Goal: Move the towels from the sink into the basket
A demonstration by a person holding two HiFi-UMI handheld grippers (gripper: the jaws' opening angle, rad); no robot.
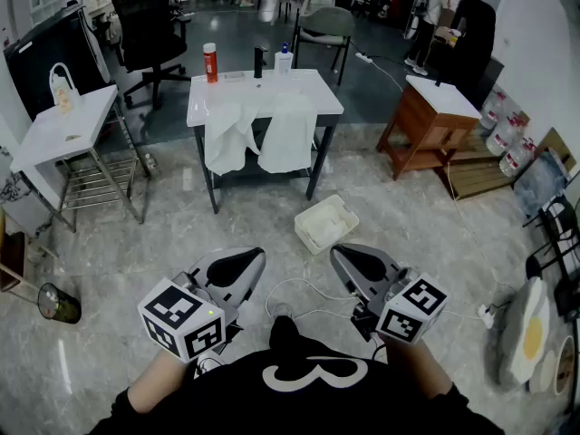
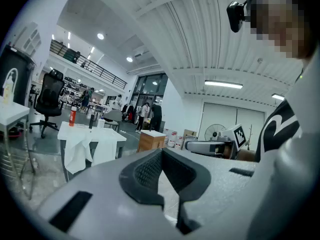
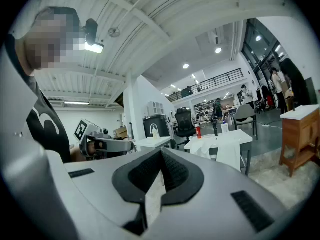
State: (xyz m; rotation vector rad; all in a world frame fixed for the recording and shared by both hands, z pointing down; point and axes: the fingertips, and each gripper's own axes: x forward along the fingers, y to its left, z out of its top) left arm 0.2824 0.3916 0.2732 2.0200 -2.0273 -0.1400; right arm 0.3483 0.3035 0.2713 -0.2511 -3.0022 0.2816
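- L gripper (image 1: pixel 245 263): held low, close in front of the person's torso, tip pointing fwd and slightly inward. Marker cube nearest the body.
- L fingers (image 2: pixel 145 171): closed, tips meeting, nothing between them.
- R gripper (image 1: pixel 349 259): same height, just beside L, tip angled inward. The two are apart, not touching.
- R fingers (image 3: pixel 175 171): closed tip to tip, empty.
- Sink bench (image 1: pixel 313 84): white, well ahead of both grippers, across open floor (image 1: pixel 136 252).
- Towels: two, white, both draped over the bench's front edge and hanging down side by side, one to the L (image 1: pixel 227 139), one to the R (image 1: pixel 288 132). Neither is near a gripper.
- Bench top, rear edge: red bottle (image 1: pixel 210 62), faucet (image 1: pixel 258 62), white bottle (image 1: pixel 284 59), all upright.
- Basket (image 1: pixel 305 229): white, on the floor between bench and person, off the bench's R front corner. Contents pale; cannot tell if cloth or bare bottom.
- Both gripper views: towels visible on the bench (image 2: pixel 80 151) (image 3: pixel 227 151) in the distance, beyond the closed tips.
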